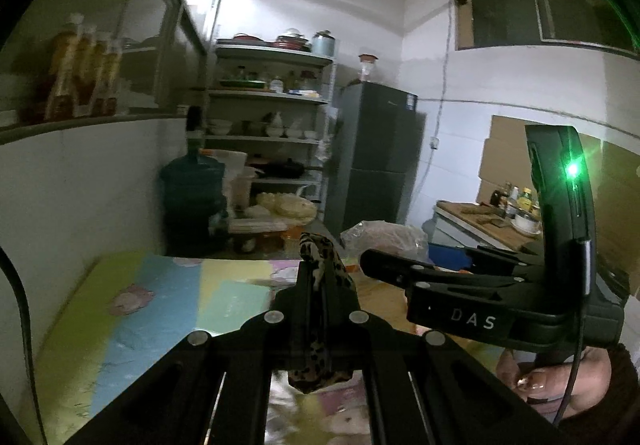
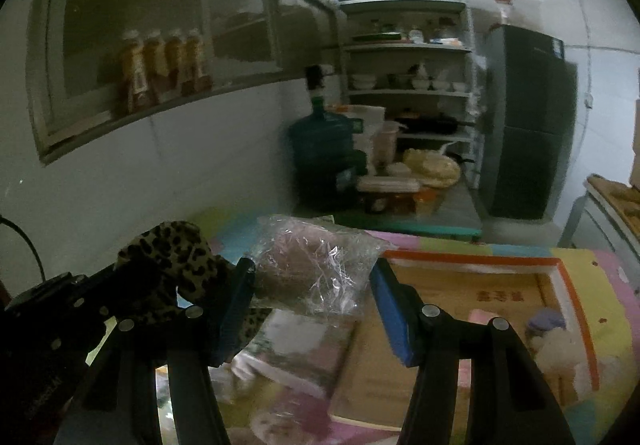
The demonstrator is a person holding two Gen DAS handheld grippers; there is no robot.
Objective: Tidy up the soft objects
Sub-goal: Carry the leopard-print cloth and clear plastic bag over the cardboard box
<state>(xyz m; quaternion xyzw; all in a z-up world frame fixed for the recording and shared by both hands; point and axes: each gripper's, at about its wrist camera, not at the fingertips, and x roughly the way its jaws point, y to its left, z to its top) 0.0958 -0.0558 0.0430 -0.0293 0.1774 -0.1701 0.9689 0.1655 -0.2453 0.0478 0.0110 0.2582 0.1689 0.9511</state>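
Note:
My left gripper (image 1: 320, 285) is shut on a leopard-print cloth (image 1: 320, 257), held above the colourful mat (image 1: 160, 305). The cloth hangs out below the fingers too. In the right wrist view the same cloth (image 2: 176, 257) sits in the left gripper at the left. My right gripper (image 2: 316, 285) is open, its blue-padded fingers (image 2: 394, 317) on either side of a clear plastic bag (image 2: 316, 261) with something pinkish-brown inside. The bag touches the left finger; a gap shows at the right finger. The right gripper also shows in the left wrist view (image 1: 376, 265).
An open cardboard box (image 2: 480, 293) with an orange rim lies on the mat under the right gripper, holding a pale fluffy item (image 2: 556, 345). Beyond the mat are a water jug (image 2: 324, 149), food containers, shelves (image 2: 404, 45) and a fridge (image 2: 528, 117).

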